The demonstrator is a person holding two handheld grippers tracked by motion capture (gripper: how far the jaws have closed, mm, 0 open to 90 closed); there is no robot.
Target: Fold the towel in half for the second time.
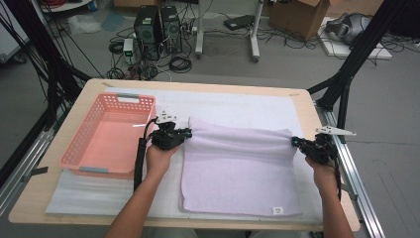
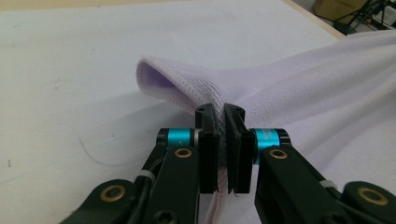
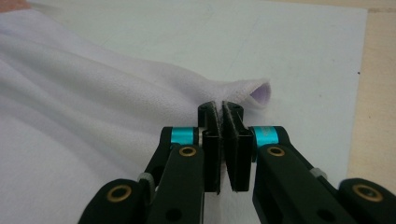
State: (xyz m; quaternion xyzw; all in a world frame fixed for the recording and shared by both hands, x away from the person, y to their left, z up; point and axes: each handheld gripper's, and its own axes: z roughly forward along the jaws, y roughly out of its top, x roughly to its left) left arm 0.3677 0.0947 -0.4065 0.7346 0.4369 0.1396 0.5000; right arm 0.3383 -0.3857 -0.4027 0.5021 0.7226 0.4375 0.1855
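Tongs are clamped on cloth: the left tongs (image 1: 186,133) pinch the far left corner of the pale lilac terry towel (image 1: 240,173), the right tongs (image 1: 295,142) its far right corner. The towel lies on the white mat (image 1: 237,104) on the tabletop (image 1: 44,191), far edge lifted. Judging by this, a fold is beginning; next, carry both corners evenly toward the near edge.

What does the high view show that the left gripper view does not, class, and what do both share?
High view alone: the pink basket, the right hand-held gripper and the towel's label. Left gripper view alone: the towel's stitched hem pinched between the jaws. Both: the lilac towel, the left hand-held gripper and the white mat.
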